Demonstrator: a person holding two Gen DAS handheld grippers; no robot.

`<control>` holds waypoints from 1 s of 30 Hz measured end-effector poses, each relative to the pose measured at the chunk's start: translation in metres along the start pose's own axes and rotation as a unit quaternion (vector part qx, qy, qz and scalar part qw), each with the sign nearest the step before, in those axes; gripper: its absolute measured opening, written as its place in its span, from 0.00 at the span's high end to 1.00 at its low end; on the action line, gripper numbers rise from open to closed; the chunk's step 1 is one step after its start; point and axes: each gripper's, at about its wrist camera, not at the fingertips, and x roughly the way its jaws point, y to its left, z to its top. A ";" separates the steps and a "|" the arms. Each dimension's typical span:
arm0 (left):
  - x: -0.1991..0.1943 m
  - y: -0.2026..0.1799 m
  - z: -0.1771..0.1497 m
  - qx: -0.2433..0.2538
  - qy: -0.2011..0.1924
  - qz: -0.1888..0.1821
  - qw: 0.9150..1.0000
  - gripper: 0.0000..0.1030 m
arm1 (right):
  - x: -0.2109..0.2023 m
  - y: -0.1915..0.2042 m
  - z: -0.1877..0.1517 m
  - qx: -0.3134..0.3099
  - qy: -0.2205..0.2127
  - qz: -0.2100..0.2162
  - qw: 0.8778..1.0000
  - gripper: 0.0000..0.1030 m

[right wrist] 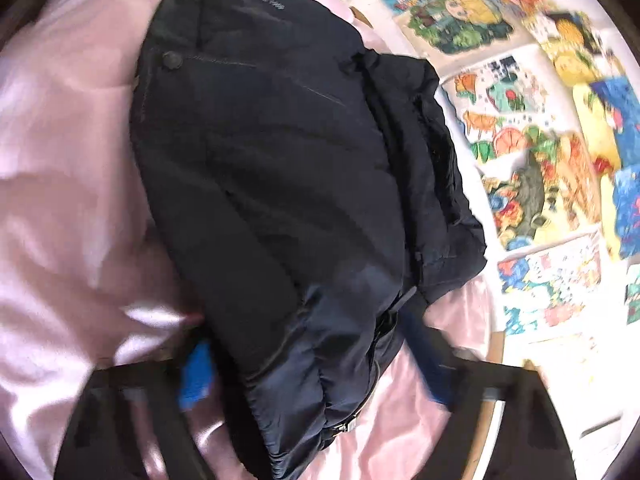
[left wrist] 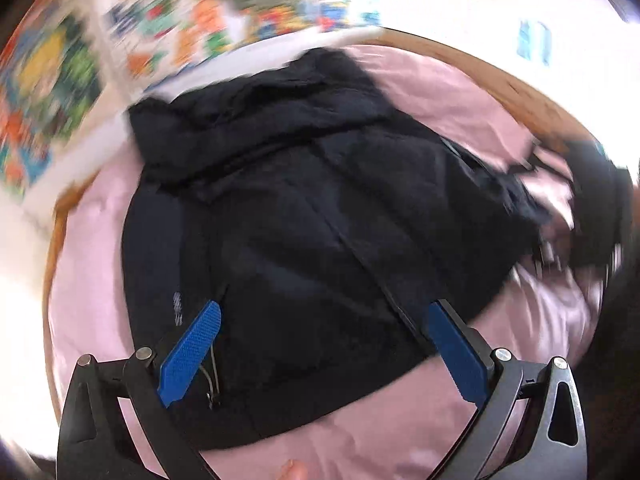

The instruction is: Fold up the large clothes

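A large dark navy padded jacket [left wrist: 304,216] lies folded into a compact bundle on a pink sheet [left wrist: 360,440]. My left gripper [left wrist: 324,316] hovers over its near edge with the blue pads wide apart and nothing between them. In the right wrist view the same jacket [right wrist: 288,184] fills the middle. My right gripper [right wrist: 308,344] is open, its blurred blue pads standing either side of the jacket's near end. The right gripper also shows in the left wrist view [left wrist: 592,208] at the jacket's right side.
The pink sheet [right wrist: 60,200] covers a round wooden-rimmed surface [left wrist: 520,96]. A colourful cartoon play mat [right wrist: 540,140] lies on the floor beyond it; it also shows in the left wrist view [left wrist: 160,32]. Both views are motion-blurred.
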 end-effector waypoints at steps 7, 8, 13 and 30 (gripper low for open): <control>0.020 -0.037 -0.030 0.174 0.001 -0.011 0.985 0.01 | -0.003 -0.045 0.012 0.129 -0.008 0.080 0.988 0.78; 0.027 -0.040 -0.034 0.187 0.009 -0.019 0.982 0.01 | -0.005 -0.054 0.015 0.156 -0.012 0.093 0.983 0.81; 0.055 -0.041 -0.044 0.207 0.029 -0.002 0.978 0.01 | -0.012 -0.089 0.024 0.246 -0.034 0.133 0.959 0.86; 0.052 0.061 -0.046 0.006 0.029 0.154 0.988 0.05 | -0.028 -0.148 0.023 0.383 -0.077 0.154 0.908 0.88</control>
